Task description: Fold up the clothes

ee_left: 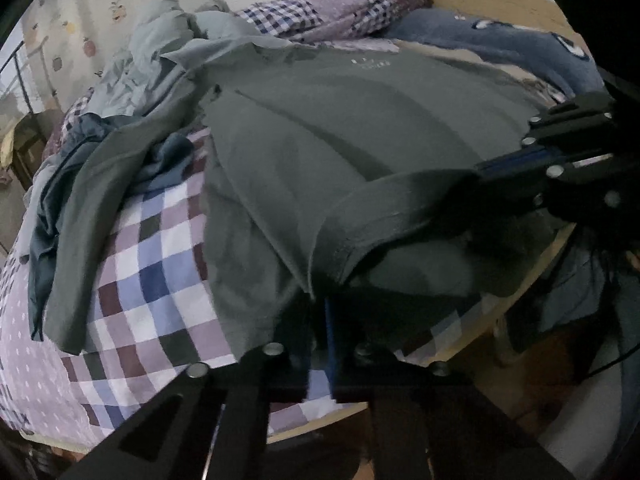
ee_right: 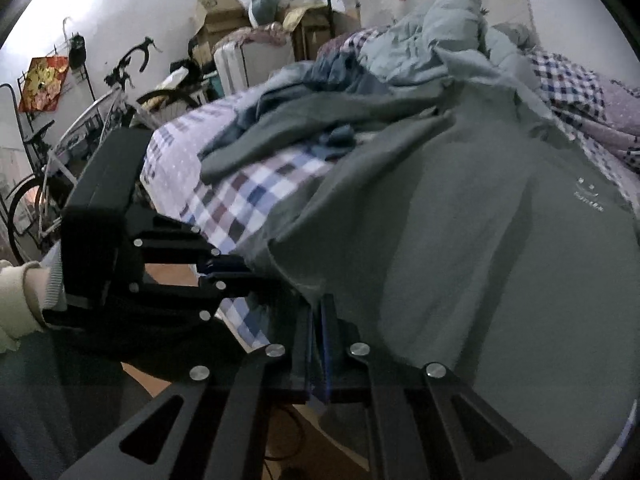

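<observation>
Left gripper (ee_left: pixel 326 312): black two-finger tool with blue pads, fingers pressed together on the near hem of the grey-green cotton T-shirt (ee_left: pixel 340 140); cloth bunches right at its tips.
Same tool from the right wrist camera: it sits at the left (ee_right: pixel 236 268), clamped on the shirt's left edge, a cream knitted sleeve cuff (ee_right: pixel 16 300) behind its body.
Right gripper (ee_right: pixel 318 328): black fingers drawn close, pinching the shirt's near edge straight ahead of the camera.
Same tool from the left wrist camera: it comes in from the right (ee_left: pixel 492 168), nipping a folded-over flap of the shirt.
Shirt: spread ahead of both tools across the bed, small pale logo (ee_right: pixel 588 192) far right of the right gripper, one sleeve trailing off to the far left.
Under the shirt: purple, blue and white checked bed sheet (ee_left: pixel 160 264), bare just left of the left gripper.
Beyond the shirt: pale blue-grey crumpled quilt (ee_right: pixel 432 44) and a dark blue garment (ee_left: pixel 520 40), heaped at the far side.
Far left of the right gripper: white-framed bicycle (ee_right: pixel 92 120), cardboard boxes (ee_right: pixel 216 12) by the wall.
</observation>
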Available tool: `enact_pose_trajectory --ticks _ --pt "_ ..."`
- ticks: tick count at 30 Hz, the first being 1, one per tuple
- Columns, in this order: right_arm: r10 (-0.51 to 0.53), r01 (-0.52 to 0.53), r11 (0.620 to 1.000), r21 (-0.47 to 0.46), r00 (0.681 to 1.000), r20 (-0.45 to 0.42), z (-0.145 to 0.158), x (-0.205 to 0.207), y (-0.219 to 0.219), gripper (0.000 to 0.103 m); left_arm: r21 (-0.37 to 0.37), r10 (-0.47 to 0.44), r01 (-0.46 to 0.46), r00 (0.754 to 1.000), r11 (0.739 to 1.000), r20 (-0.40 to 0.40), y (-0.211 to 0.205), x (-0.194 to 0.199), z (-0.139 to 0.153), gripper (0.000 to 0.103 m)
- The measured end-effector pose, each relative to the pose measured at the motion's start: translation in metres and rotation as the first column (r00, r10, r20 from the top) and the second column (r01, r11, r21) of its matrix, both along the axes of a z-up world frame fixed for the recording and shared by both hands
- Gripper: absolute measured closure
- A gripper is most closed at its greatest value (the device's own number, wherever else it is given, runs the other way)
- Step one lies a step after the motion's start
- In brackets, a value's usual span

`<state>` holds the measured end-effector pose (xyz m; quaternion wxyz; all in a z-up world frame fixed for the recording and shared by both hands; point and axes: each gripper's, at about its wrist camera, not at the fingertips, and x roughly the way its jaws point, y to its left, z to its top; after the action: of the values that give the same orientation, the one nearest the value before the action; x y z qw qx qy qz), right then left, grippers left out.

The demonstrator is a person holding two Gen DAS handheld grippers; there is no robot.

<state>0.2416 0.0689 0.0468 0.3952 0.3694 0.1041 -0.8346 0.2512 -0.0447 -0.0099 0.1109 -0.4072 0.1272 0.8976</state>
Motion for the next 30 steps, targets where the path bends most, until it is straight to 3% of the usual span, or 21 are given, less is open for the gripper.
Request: enact_pose_trajectory --ticks 4,8,12,15,18,22,25,30 --pt "-0.004 0.003 1.0 -0.026 0.999 -0.032 0.014 0.006 0.005 0.101 0.052 0.058 -0.053 0.995 0.997 -0.082 -0.015 0.009 0.019 0.102" --pt "0.001 -0.003 1.0 -0.031 0.998 -0.065 0.021 0.013 0.008 0.101 0.145 0.164 -0.139 0.971 0.98 -0.174 -0.035 0.025 0.046 0.102" --pt "0.008 -0.01 1.0 -0.02 0.995 -0.099 0.026 0.019 0.008 0.101 0.196 0.27 -0.218 0.917 0.956 -0.294 -0.052 0.042 0.076 0.103" --pt "0.032 -0.036 0.999 -0.033 0.994 -0.1 0.029 0.024 0.01 0.101 0.264 0.341 -0.261 0.878 0.929 -0.334 -0.067 0.052 0.093 0.103" --pt "0.085 -0.088 0.996 -0.034 0.993 -0.085 0.025 0.03 0.006 0.101 0.282 0.374 -0.29 0.87 0.915 -0.32 -0.073 0.056 0.094 0.103" --pt "0.11 -0.107 0.993 0.045 0.99 -0.093 0.012 0.036 -0.006 0.101 0.26 0.413 -0.352 0.878 0.899 -0.241 -0.081 0.054 0.078 0.103" --pt "0.102 -0.094 0.992 0.088 0.991 -0.091 0.004 0.033 -0.009 0.101 0.266 0.441 -0.385 0.875 0.884 -0.198 -0.088 0.05 0.071 0.103" --pt "0.049 -0.043 0.996 0.083 0.996 -0.069 -0.003 0.023 0.0 0.1 0.265 0.486 -0.443 0.865 0.857 -0.127 -0.096 0.046 0.057 0.103"
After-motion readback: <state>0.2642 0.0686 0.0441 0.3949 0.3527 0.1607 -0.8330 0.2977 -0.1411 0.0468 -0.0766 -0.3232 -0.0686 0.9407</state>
